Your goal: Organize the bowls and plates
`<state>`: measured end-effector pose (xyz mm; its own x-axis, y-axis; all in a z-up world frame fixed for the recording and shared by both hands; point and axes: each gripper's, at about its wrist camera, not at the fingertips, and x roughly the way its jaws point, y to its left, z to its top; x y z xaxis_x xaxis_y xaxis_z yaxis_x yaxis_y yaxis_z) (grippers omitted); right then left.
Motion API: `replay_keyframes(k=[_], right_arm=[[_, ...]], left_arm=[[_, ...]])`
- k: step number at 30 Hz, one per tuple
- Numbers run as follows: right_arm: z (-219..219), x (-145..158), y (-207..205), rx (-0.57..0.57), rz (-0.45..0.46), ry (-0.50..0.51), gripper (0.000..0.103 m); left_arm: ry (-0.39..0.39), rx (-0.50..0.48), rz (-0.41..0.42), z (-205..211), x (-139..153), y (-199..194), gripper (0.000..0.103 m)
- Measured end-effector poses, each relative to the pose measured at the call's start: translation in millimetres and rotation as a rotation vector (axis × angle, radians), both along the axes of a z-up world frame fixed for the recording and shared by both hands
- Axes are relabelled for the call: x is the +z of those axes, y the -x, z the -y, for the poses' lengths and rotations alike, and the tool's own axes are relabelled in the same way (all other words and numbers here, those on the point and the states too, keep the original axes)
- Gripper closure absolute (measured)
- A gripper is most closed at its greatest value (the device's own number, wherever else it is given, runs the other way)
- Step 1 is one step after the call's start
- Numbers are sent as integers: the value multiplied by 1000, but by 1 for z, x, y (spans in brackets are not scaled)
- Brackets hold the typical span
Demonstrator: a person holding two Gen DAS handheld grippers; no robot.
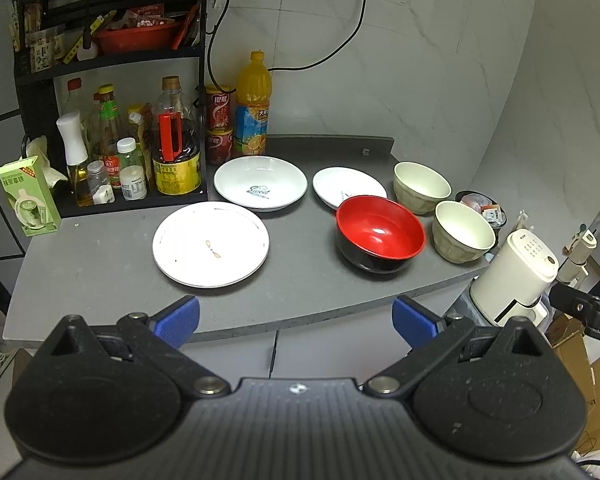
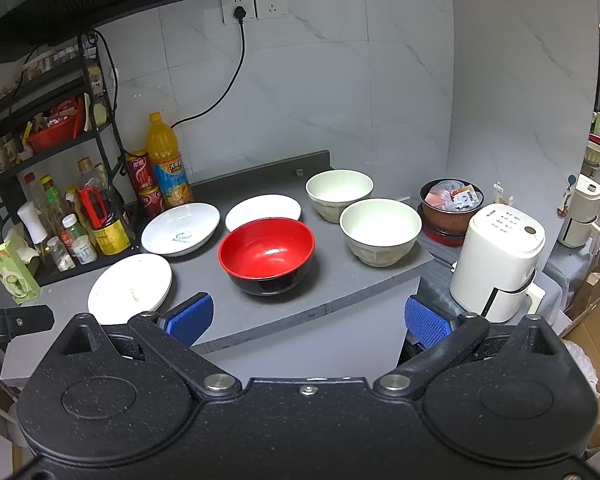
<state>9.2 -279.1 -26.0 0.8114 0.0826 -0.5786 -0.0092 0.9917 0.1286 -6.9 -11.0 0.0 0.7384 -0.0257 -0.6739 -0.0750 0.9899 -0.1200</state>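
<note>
On the grey counter [image 1: 100, 264] lie three white plates: a flat one [image 1: 211, 244] [image 2: 130, 286] in front, a deep one marked "Sweet" [image 1: 260, 183] [image 2: 180, 229] behind it, and a small one [image 1: 346, 186] [image 2: 263, 207]. A red and black bowl [image 1: 380, 234] [image 2: 266, 254] stands at the middle. Two cream bowls [image 1: 421, 187] [image 1: 463, 231] [image 2: 339, 189] [image 2: 380, 230] stand to its right. My left gripper [image 1: 296, 322] is open and empty, held before the counter's front edge. My right gripper [image 2: 308, 320] is open and empty, also off the front edge.
A black rack [image 1: 112, 64] with sauce bottles stands at the left, with an orange juice bottle [image 1: 253, 104], red cans [image 1: 219, 112] and a green carton [image 1: 28, 196] beside it. A white appliance [image 2: 500, 260] and a packet-filled pot [image 2: 451, 200] stand right of the counter.
</note>
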Motion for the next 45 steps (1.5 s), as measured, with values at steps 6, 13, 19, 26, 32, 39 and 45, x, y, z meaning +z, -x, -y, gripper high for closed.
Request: replay_keyframes(k=[6,13,19,26,32,39,45], right_arm=[[-1,-2,6,6,-1,3,0],[-4,-1,10,27,-1,5,0],[-3,1,8,40,0,2,0],[-2,2,3,48,0,-2,0],[-4,1,-5,53,-9,1,0],[-5,-1,-14,60,-16,-1,0],[-3,-4,-27,57,-30,-4,0]], left_arm=[[3,1,-1,0,1,3,1],[5,14,3,-1,3,10,1],[4,29,3,-3,5,11,1],[3,40,2,-2,7,11,1],[-1,40,-1,-2,6,9,1],[-3,48,-13,-2,7,-1,1],[-6,63,-19,-2,5,-11,1]])
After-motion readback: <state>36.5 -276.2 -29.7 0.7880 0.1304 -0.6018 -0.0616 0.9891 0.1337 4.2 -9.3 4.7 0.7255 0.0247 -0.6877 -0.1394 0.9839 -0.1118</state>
